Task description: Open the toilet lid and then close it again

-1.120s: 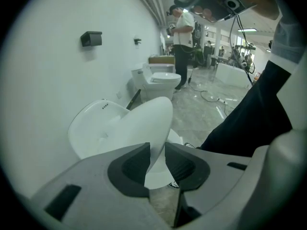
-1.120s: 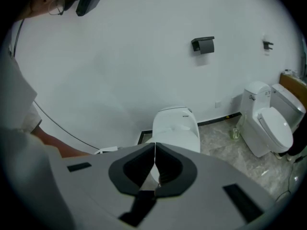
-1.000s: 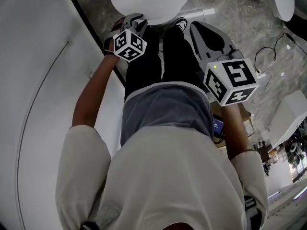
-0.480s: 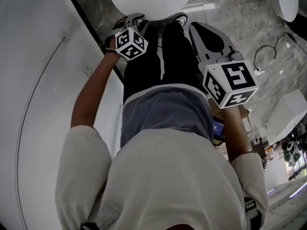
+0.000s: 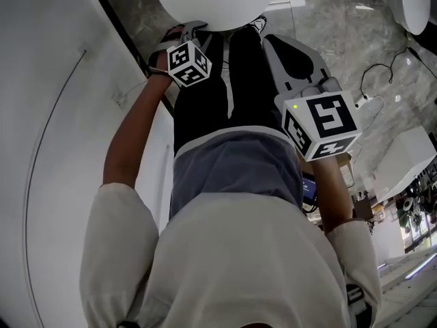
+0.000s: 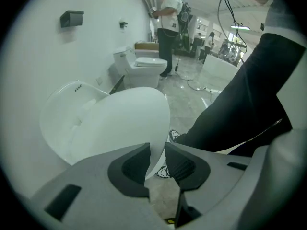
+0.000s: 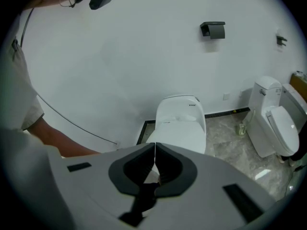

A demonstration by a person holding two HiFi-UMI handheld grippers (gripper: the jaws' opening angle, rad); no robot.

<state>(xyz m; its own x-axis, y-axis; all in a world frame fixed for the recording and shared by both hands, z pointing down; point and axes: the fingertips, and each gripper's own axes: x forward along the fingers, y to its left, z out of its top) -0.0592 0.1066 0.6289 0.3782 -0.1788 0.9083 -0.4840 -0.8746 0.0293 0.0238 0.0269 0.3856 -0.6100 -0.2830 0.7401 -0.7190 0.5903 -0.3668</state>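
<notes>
On the toilet tank [image 7: 178, 113], a small dark logo [image 7: 192, 105] is unreadable.

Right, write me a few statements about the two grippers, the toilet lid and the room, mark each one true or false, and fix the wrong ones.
1. The left gripper has the edge of the toilet lid between its jaws. True.
2. The right gripper has its jaws wide apart. False: they are together, with nothing between them.
3. A second toilet stands further along the same wall. True.
4. The right gripper also grips the toilet lid. False: it hangs off to the person's right, clear of the lid.
5. A black holder is fixed to the wall above the toilet. True.
</notes>
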